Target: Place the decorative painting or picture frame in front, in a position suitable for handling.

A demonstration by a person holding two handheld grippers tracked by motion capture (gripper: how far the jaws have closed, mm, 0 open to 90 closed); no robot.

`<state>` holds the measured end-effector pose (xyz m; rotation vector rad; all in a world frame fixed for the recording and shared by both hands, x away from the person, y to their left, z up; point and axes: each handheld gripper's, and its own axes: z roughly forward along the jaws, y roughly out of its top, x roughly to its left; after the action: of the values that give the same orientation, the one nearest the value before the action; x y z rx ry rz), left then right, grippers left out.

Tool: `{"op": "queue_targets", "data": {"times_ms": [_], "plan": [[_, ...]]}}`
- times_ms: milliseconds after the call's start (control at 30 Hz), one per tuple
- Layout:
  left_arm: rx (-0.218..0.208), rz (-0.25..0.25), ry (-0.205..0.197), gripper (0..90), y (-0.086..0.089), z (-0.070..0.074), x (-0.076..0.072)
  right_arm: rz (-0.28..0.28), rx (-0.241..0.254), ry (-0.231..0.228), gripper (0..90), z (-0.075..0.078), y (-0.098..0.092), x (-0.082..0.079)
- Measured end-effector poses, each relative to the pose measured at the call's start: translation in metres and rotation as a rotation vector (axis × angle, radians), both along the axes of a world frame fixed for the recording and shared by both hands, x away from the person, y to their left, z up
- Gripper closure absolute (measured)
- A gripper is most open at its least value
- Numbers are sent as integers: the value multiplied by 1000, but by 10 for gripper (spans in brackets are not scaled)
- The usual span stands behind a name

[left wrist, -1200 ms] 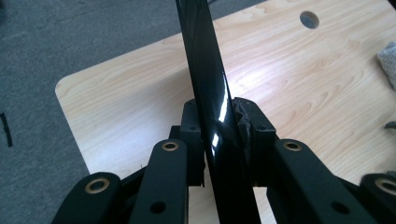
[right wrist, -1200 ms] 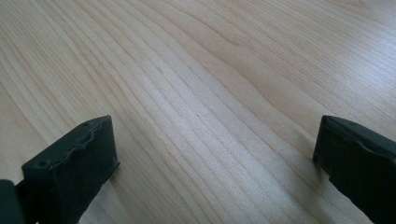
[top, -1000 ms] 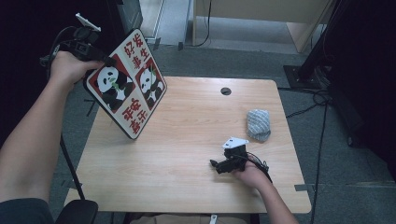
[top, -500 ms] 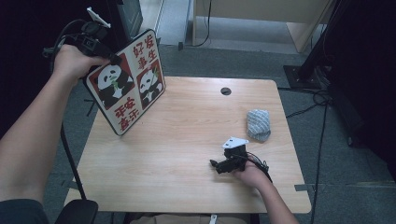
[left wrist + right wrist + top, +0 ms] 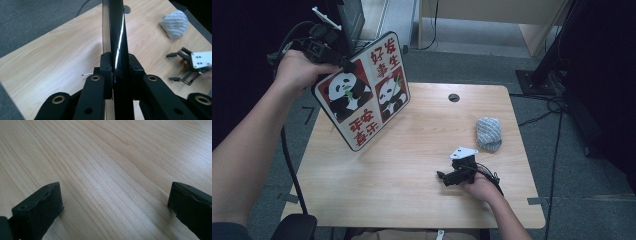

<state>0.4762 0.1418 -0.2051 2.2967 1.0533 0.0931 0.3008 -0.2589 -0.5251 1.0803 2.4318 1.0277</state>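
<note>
Pinching the tilted panda board [image 5: 363, 96] edge-on, left tongs [image 5: 116, 75]; right tongs [image 5: 112, 205] wide.

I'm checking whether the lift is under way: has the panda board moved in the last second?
Yes. The panda board, clamped by the left gripper, has risen and swung upright; its lower edge has shifted toward the table's left edge.

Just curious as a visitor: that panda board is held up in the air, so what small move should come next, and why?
Probably lower the panda board onto the bare table. The left tool pinches its edge, holding it tilted above the wood, while the right tool rests open.
</note>
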Motion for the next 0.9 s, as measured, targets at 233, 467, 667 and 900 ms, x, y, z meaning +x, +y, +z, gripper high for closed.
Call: {"op": "queue_targets", "data": {"times_ms": [233,467,667,900], "plan": [[30,-100,6,791,-31,-2,-15,-1,-1,1,0,0,0,0],[0,-155,20,789,-51,-8,-30,-1,0,1,0,0,0,0],[-16,-203,31,789,-70,-12,-44,1,0,0,0,0,0,0],[-27,-268,30,789,-89,-14,-61,2,0,1,0,0,0,0]]}}
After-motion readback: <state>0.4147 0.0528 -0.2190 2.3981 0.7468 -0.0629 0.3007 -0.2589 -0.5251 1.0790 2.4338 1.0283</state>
